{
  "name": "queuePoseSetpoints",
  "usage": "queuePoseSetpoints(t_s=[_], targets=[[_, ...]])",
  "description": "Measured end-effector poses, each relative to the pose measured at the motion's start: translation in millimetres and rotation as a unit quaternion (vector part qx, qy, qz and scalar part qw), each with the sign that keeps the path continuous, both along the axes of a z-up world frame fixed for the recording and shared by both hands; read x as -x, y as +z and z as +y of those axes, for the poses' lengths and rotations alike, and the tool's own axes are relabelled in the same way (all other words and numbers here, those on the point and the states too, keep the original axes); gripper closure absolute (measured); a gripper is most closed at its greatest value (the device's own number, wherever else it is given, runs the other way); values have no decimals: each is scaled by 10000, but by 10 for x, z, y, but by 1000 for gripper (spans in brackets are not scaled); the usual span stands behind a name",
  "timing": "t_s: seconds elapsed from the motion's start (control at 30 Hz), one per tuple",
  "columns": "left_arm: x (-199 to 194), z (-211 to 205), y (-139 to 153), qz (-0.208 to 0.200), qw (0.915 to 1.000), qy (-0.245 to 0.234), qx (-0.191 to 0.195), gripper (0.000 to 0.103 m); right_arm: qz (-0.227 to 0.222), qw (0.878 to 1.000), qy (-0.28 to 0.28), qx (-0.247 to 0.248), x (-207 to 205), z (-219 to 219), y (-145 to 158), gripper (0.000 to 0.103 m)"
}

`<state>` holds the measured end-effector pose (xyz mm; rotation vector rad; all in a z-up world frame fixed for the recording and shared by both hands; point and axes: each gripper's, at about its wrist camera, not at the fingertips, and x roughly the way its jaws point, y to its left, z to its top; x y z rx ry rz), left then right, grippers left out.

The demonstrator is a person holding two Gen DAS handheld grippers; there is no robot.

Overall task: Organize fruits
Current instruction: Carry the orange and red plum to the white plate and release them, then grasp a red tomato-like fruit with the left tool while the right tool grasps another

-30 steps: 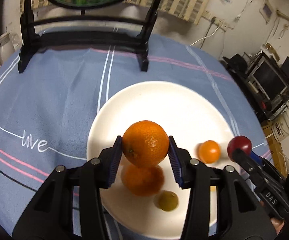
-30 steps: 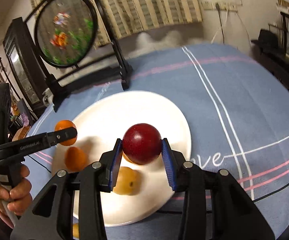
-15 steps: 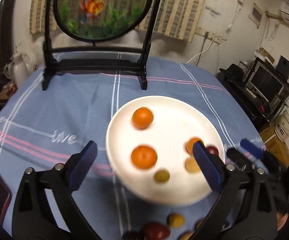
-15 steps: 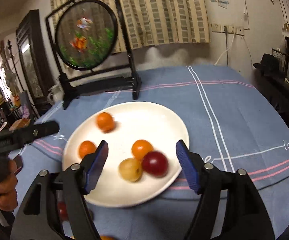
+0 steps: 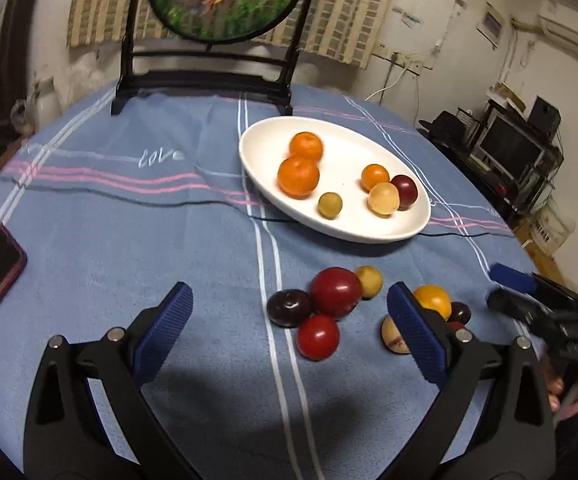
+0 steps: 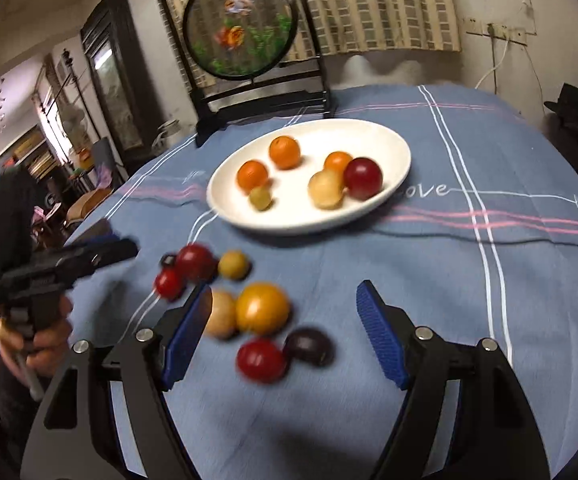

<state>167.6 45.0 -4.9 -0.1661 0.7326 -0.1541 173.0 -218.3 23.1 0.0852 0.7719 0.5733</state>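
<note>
Left wrist view first: your left tongs (image 5: 289, 330) are spread wide and holding nothing, hovering low over the bench (image 5: 129, 248). Right between and just ahead of the pads sits a loose bunch: a big red fruit (image 5: 335, 291), a dark plum (image 5: 289, 307) and a smaller red one (image 5: 318, 337) all touching, with a small yellow fruit (image 5: 369, 281) tucked behind. I'd guess you've parked there because that bunch is the next pick.

Over on the right wrist view, your right tongs (image 6: 283, 338) are just as open and empty, with an orange-yellow fruit (image 6: 263, 308), a pale one (image 6: 220, 314), a red one (image 6: 261, 361) and a dark one (image 6: 308, 346) lying between the pads. It's blurry, so contact between them is hard to call.

Farther out from both tongs is the white plate (image 5: 417, 224), already carrying two oranges (image 5: 298, 176), a small green fruit (image 5: 330, 205), and an orange, pale and dark red trio.

Compared with a second ago: back then the left tongs were clamped on an orange and the right on the dark red fruit (image 6: 362, 178), both over the plate. Now both are dropped off and you've pulled back to the loose pile.
</note>
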Motion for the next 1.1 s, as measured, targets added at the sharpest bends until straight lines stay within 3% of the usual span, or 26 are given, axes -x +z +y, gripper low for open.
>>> queuePoseSetpoints(t_s=[0.13,0.23,0.33,0.63,0.87,1.1], targets=[[17,-100,10,-122,9986,74,-500,4,137,9999,44,18,300,83,-23,34],[12,-108,0,-39,9992,-66,-393,4,73,9988,-78,472,415,210,-81,43],[23,-100,12,-58,9990,-40,-432,4,373,9973,-148,607,345,279,-193,53],[71,-75,41,-123,9992,20,-383,4,633,9951,-323,688,213,371,-298,55],[94,-28,62,-188,9989,81,-432,4,780,9933,-429,738,128,395,-344,64],[95,61,48,-157,9987,88,-479,5,1032,9927,-464,419,57,285,-405,70]])
